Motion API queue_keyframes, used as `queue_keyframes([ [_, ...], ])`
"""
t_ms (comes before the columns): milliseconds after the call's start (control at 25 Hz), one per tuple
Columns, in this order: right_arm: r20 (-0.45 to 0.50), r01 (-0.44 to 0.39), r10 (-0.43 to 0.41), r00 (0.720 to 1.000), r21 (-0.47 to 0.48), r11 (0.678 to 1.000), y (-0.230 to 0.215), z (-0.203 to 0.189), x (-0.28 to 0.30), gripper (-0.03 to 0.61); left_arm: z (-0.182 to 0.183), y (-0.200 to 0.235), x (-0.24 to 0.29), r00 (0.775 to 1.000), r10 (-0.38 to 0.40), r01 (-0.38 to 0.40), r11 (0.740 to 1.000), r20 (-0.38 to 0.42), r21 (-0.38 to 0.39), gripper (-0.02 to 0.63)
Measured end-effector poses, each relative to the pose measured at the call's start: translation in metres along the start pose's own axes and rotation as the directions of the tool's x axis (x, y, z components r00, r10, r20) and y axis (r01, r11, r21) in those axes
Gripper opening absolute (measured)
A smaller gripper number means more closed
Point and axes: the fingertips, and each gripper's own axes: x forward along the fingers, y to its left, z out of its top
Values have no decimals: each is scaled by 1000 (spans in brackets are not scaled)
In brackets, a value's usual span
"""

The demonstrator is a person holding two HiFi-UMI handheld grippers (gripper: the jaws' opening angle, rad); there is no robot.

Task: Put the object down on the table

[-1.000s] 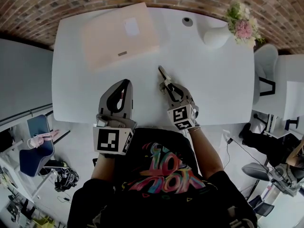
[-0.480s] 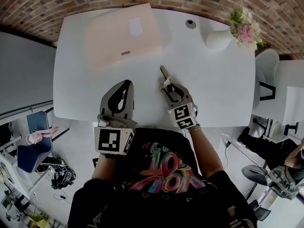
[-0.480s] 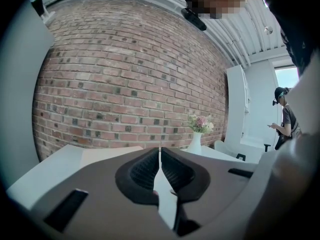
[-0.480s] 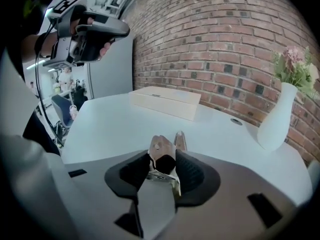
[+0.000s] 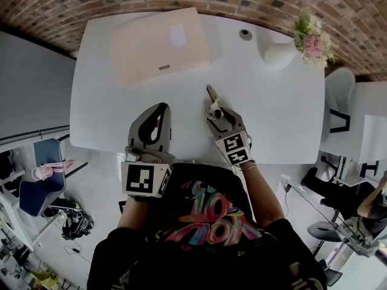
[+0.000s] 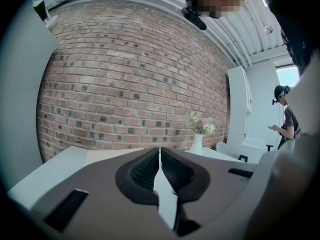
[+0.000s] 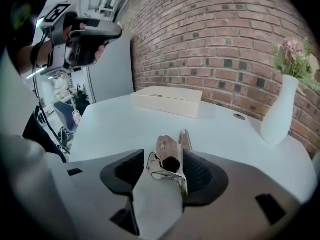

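While my right fingers [image 7: 202,174] are opening wide, the metal clip [image 7: 169,154] stands between them, leaning on one pad and clear of the other, its long axis running straight ahead along the fingers, tip poking out over the white surface [image 5: 272,101] towards the flat box [image 5: 160,44]. It looks to be down on the surface, so I judge the way out is straight back along that axis. My left fingers [image 6: 145,170] are pressed together on nothing, off to the side and farther from the clip
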Motion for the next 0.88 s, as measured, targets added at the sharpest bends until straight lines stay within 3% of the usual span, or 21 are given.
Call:
queue_keyframes([
  [240, 44, 4, -5, 999, 34, 999, -1, 14, -11, 241, 4, 1, -5, 1000, 2, -2, 1000, 16, 3, 34],
  [480, 152, 35, -41, 988, 41, 999, -4, 44, -34, 249, 14, -1, -8, 999, -2, 1, 1000, 39, 9, 34],
  [720, 284, 64, -105, 953, 150, 987, -15, 85, -64, 252, 25, 0, -11, 998, -8, 7, 1000, 66, 16, 34],
  [880, 352, 63, -118, 929, 162, 985, -18, 114, -87, 249, 33, -2, -13, 996, -15, 14, 1000, 82, 20, 34],
])
